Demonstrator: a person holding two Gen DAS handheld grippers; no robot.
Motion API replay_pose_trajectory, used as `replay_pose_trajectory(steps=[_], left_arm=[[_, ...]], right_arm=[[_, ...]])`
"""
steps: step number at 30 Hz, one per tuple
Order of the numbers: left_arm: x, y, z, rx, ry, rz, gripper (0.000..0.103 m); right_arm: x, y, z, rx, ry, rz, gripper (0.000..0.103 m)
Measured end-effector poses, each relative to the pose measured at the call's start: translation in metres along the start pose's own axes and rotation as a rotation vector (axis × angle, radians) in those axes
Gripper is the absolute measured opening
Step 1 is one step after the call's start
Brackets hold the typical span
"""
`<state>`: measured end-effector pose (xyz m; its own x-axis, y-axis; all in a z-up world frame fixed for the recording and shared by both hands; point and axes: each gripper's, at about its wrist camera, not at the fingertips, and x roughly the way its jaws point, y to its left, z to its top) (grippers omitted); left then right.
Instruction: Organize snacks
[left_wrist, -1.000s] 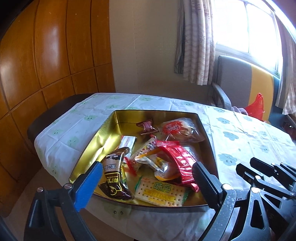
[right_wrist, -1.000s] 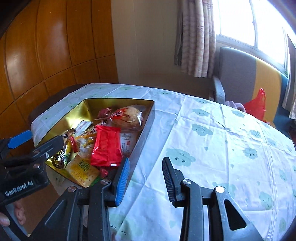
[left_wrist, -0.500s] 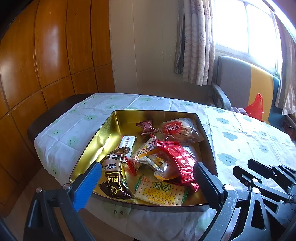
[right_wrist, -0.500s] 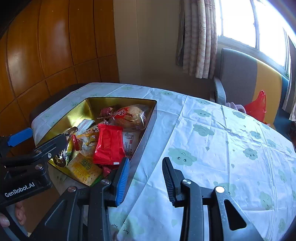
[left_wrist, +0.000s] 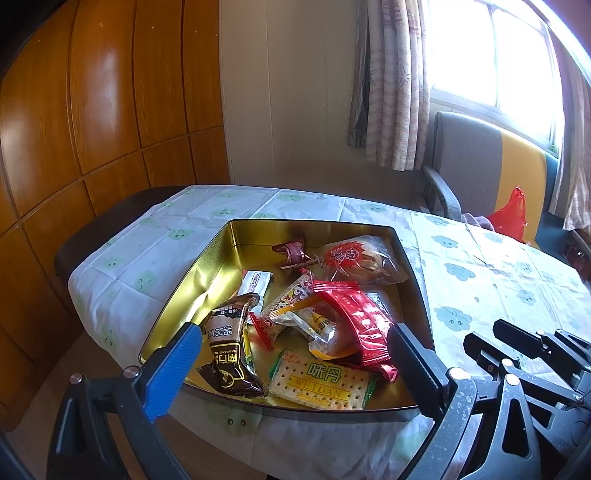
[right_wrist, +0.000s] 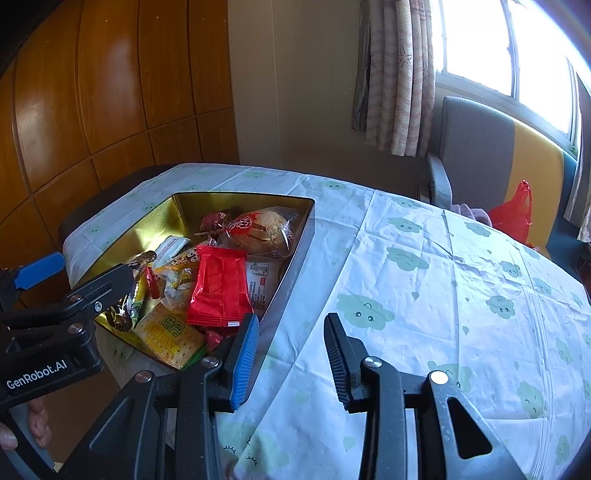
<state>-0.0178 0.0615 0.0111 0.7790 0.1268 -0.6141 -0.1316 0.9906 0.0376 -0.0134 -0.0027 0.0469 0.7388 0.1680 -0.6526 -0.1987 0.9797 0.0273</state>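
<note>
A gold tin (left_wrist: 218, 258) (right_wrist: 173, 206) sits at the table's near left corner and holds several wrapped snacks: a red packet (left_wrist: 358, 317) (right_wrist: 219, 284), a bun in clear wrap (left_wrist: 360, 260) (right_wrist: 264, 230), a brown packet (left_wrist: 229, 354), a green-and-yellow cracker pack (left_wrist: 321, 380) (right_wrist: 166, 332), a small dark red candy (left_wrist: 293, 251). My left gripper (left_wrist: 291, 362) is open and empty, held in front of the tin's near edge. My right gripper (right_wrist: 290, 354) is open and empty, over the tablecloth just right of the tin.
The table wears a white cloth with green cloud prints (right_wrist: 461, 295). A grey and yellow armchair (right_wrist: 476, 162) with a red plastic bag (right_wrist: 517, 214) stands behind the table under the window. Wood panelling (left_wrist: 92, 110) lines the left wall.
Both grippers have drifted slightly back and up from the tin. Neither has closed or touched anything. The snacks lie as before.
</note>
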Motion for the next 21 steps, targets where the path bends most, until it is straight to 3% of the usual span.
replay_pose_trajectory(steps=[21], left_arm=[[-0.0030, 0.0004, 0.0028, 0.005, -0.017, 0.005, 0.101]], right_arm=[[-0.0014, -0.0017, 0.0010, -0.001, -0.005, 0.000, 0.037]])
